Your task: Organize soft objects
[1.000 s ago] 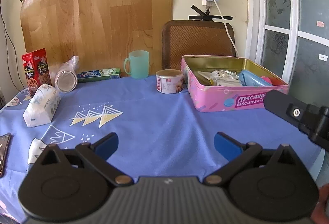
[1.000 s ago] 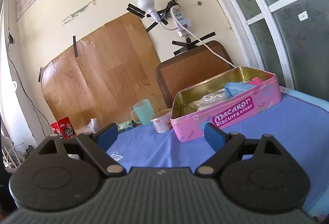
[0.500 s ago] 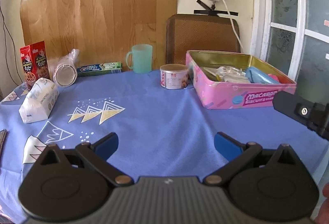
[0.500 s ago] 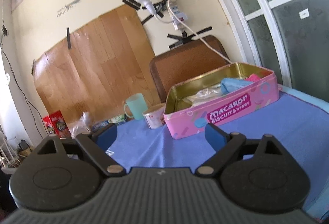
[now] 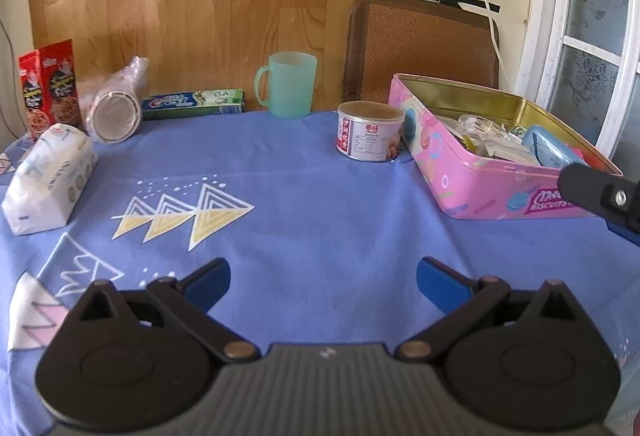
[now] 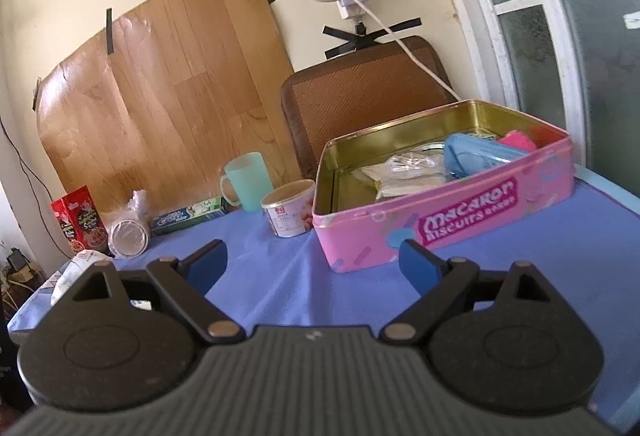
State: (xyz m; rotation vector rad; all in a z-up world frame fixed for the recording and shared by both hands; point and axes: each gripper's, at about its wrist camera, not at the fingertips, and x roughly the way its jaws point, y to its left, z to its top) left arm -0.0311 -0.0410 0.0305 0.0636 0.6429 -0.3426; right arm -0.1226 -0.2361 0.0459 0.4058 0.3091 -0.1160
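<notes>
Both cameras have tilted downward; left gripper (image 5: 323,278) and right gripper (image 6: 312,260) hover, jaws apart (empty), over the blue patterned tablecloth (image 5: 320,203) near the pink rectangular biscuit tin (image 6: 444,215).

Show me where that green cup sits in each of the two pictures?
Left wrist view: green cup at upper middle, by the wooden board.
Right wrist view: green cup left of middle, farther off.
Shared landmark: the small can between cup and pink tin.

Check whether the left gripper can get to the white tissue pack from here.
Probably yes. The left gripper is open and empty, and only bare blue tablecloth lies between it and the white tissue pack off to its left.
</notes>
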